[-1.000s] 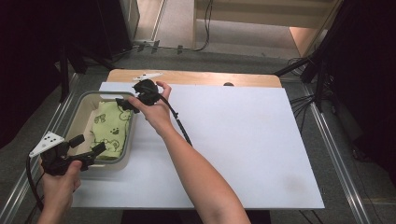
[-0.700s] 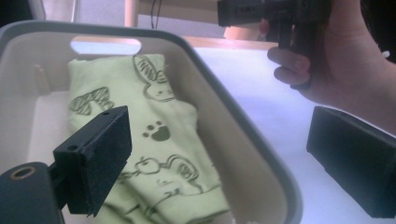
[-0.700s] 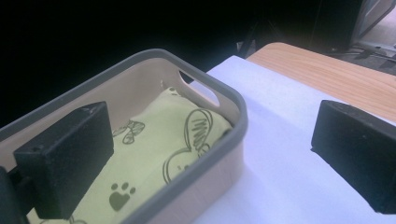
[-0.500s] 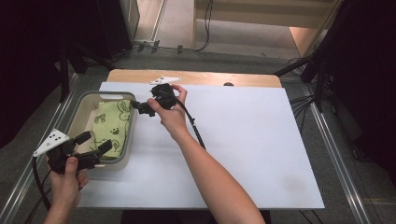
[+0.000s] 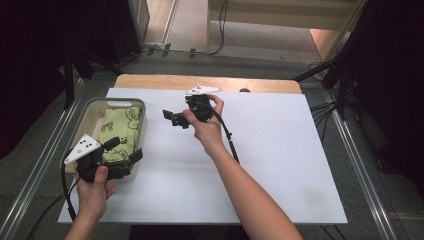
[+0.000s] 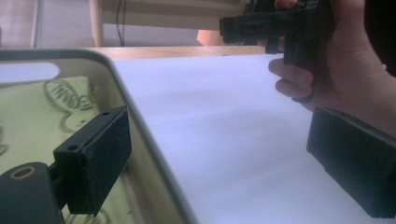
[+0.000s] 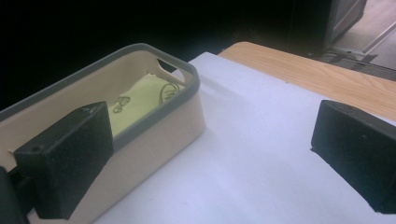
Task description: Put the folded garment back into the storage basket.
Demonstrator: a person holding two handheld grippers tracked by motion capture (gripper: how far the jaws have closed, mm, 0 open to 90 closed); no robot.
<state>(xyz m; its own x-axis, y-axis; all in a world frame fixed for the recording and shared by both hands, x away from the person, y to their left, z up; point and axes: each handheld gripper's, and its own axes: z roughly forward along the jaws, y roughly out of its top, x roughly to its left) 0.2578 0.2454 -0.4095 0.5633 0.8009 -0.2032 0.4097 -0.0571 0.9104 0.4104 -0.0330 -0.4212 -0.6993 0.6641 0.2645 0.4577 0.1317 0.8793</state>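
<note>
Cloth (image 5: 120,131), pale green with a dark line print, lies flat on the floor of the basket (image 5: 86,116), a beige bin with a grey rim and a handle slot at its far end.

Left gripper (image 5: 124,151): the jaws stand wide apart and hold nothing. In the left gripper view they straddle the basket's long wall; one jaw hangs inside, just above the cloth (image 6: 42,121), the other outside over the bare white worktop (image 6: 224,140).

Right gripper (image 5: 172,118): the jaws are spread wide and empty. They hang above the worktop, clear of the basket's long side and apart from it. In the right gripper view the basket (image 7: 154,126) sits ahead of the near jaw, with the cloth (image 7: 140,98) visible over the rim.

Handling, as judged: the cloth looks thin, light and limp. It will drape and fold once lifted and offers no stiff edge. Pinch a raised fold or a free corner between the jaws, not the flat middle, where the pads may scrape the basket floor. The basket looks light and may slide if the cloth drags on its wall.
</note>
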